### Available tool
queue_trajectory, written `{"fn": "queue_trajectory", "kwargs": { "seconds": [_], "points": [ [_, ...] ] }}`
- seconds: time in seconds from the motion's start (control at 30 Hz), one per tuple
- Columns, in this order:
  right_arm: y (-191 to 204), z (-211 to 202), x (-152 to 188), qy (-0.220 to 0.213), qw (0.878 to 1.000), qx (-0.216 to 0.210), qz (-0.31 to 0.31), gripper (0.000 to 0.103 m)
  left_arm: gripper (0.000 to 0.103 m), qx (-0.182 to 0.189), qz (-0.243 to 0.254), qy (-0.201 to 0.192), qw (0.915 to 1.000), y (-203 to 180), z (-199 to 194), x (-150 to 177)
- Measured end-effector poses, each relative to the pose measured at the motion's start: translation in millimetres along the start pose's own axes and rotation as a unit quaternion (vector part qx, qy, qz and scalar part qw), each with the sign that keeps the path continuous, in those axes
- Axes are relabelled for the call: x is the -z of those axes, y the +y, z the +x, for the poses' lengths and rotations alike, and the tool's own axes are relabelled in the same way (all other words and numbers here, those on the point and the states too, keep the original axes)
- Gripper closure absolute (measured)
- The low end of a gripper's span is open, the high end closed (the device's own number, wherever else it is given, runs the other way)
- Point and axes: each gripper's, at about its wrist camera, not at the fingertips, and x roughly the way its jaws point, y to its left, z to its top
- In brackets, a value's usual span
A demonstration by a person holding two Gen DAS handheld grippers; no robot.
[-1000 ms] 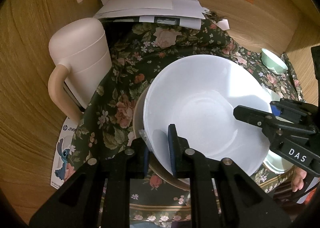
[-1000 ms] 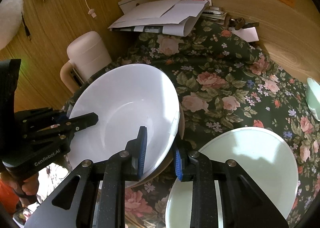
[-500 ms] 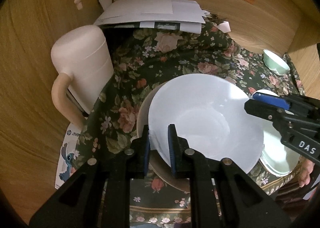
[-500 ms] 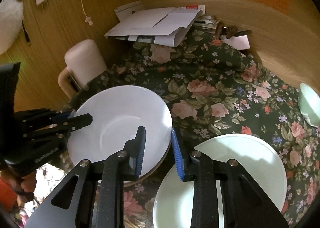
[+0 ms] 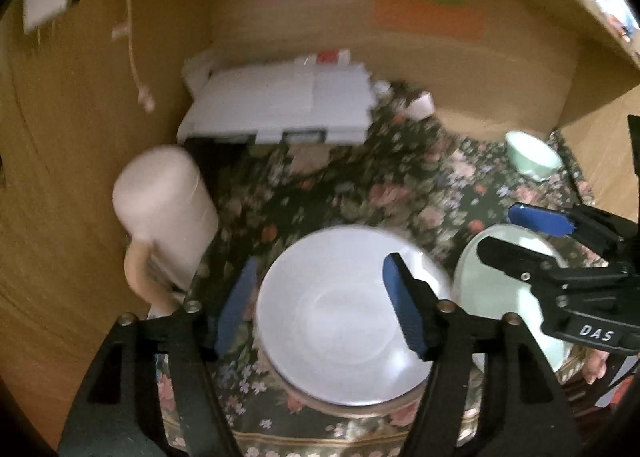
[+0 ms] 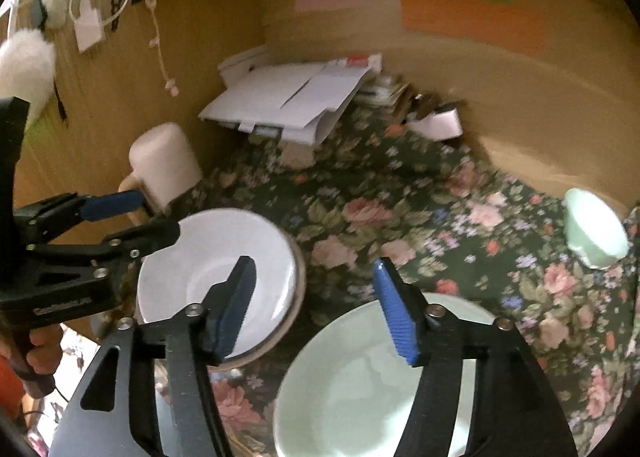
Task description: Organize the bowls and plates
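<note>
2 claws, left (image 5: 318,307) & right (image 6: 316,307), both opening, nothing gripped; 1 white bowl (image 5: 340,321); 1 green plate (image 6: 360,385); 1 green bowl (image 6: 594,233).

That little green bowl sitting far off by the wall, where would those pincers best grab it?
Probably by the rim. The small green bowl stands upright on the floral cloth, mouth up, its rounded sides narrowing toward the base, so they would slip. One finger inside and one outside the thin wall suits it. Come from the near, open side, since the wooden wall stands close behind it.
</note>
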Motion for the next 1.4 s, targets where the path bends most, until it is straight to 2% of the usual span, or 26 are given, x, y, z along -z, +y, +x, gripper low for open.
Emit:
{"fn": "queue_trajectory", "kwargs": {
  "seconds": [0.13,0.3,0.4,0.53,0.8,1.1,1.3,1.4],
  "points": [
    [-16.8,-16.8,-6.8,-0.022,1.000,0.020,0.007,0.034,0.027,0.017,0.005,-0.029,0.9994,-17.9,-12.2,-15.2],
    [-46.0,-39.1,-12.3,-0.044,0.998,0.050,0.020,0.032,0.018,0.041,0.015,-0.054,0.9976,-46.0,-16.1,-36.3],
    [-67.9,-50.5,-13.9,-0.058,0.995,0.074,0.032,0.025,0.016,0.053,0.024,-0.060,0.9964,-65.0,-12.1,-48.3],
    [-100.8,-62.1,-16.8,-0.069,0.990,0.113,0.048,0.025,0.012,0.070,0.038,-0.062,0.9949,-89.3,-2.0,-62.4],
    [-171.2,-76.4,-15.8,-0.070,0.978,0.173,0.098,0.025,0.012,0.104,0.058,-0.044,0.9919,-136.6,39.2,-92.4],
    [-242.6,-62.5,-12.6,-0.052,0.964,0.220,0.144,0.025,0.012,0.140,0.066,-0.005,0.9879,-182.6,94.3,-117.5],
    [-284.9,-37.4,-5.1,-0.021,0.954,0.249,0.164,0.025,0.012,0.138,0.090,0.003,0.9863,-214.5,126.7,-130.7],
    [-305.3,-27.4,0.1,-0.022,0.947,0.265,0.178,0.026,0.012,0.137,0.105,0.008,0.9849,-228.5,144.5,-133.6]
  ]
}}
